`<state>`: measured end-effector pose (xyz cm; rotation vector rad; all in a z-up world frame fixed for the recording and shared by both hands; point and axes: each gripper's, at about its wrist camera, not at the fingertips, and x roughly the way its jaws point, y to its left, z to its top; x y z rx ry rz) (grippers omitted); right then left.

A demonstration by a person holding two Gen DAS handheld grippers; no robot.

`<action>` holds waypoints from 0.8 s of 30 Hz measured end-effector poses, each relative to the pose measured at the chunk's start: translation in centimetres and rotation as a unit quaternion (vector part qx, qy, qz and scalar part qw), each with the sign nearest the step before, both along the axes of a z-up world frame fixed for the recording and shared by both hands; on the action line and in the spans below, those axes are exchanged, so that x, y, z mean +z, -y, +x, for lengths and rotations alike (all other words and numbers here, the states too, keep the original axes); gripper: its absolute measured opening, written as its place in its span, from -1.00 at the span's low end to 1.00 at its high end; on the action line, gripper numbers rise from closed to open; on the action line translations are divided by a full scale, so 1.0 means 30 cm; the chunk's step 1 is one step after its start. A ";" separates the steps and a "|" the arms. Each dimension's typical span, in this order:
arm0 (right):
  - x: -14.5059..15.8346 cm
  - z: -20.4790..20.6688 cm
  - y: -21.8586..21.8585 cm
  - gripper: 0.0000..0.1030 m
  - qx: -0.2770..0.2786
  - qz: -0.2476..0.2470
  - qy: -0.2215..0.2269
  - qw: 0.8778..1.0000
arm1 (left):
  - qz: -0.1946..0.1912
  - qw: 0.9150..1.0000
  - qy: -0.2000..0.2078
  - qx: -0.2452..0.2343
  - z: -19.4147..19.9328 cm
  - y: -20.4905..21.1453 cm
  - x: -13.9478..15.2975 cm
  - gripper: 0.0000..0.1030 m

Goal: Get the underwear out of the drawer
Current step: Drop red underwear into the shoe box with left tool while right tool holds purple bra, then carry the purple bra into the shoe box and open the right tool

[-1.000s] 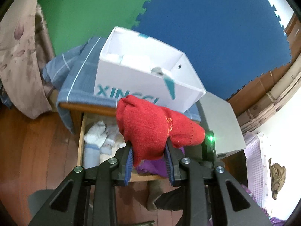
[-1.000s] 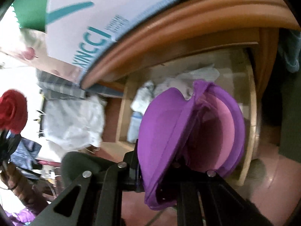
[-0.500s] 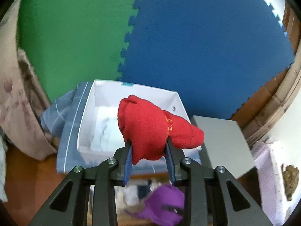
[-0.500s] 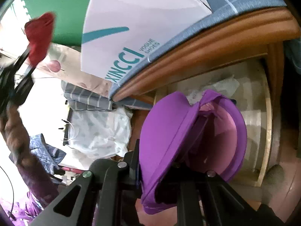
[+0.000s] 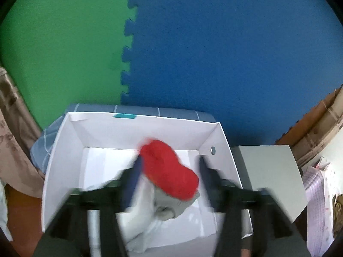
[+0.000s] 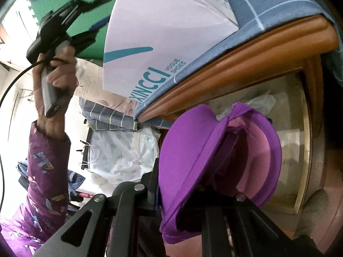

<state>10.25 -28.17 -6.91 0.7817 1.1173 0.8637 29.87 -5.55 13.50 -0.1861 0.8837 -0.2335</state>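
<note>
Inside white cardboard shoebox (image 5: 70,147): red knitted garment (image 5: 169,169) atop pale clothes, between spread left tool (image 5: 169,167) fingers. Right-wrist view only: right tool (image 6: 193,184) pinching purple underwear (image 6: 193,150) above open wooden drawer (image 6: 304,141).

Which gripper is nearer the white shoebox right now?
Left. The left gripper is over the open white shoebox, jaws apart around the red garment. The right gripper holds purple underwear by the drawer.

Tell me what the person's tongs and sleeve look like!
The right tongs are black metal bars with silver bolts. The left tongs are black with blue pads. The left hand has a purple patterned sleeve, and a black cable trails away.
</note>
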 end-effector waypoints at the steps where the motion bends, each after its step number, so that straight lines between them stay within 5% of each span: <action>1: -0.001 0.001 0.006 -0.73 -0.002 0.001 -0.002 1.000 | 0.000 1.000 0.003 0.009 -0.002 0.005 -0.001 0.38; 8: 0.000 -0.009 0.038 -0.73 -0.010 0.010 -0.004 1.000 | -0.022 0.998 0.052 0.042 -0.134 -0.071 0.010 0.60; 16: 0.025 -0.031 0.030 -0.73 -0.012 0.011 -0.003 1.000 | 0.016 0.994 0.095 0.058 -0.438 -0.208 -0.001 0.69; 24: 0.156 -0.100 0.038 -0.73 -0.018 0.057 0.016 0.998 | 0.023 0.992 0.081 0.097 -0.692 -0.399 -0.163 0.81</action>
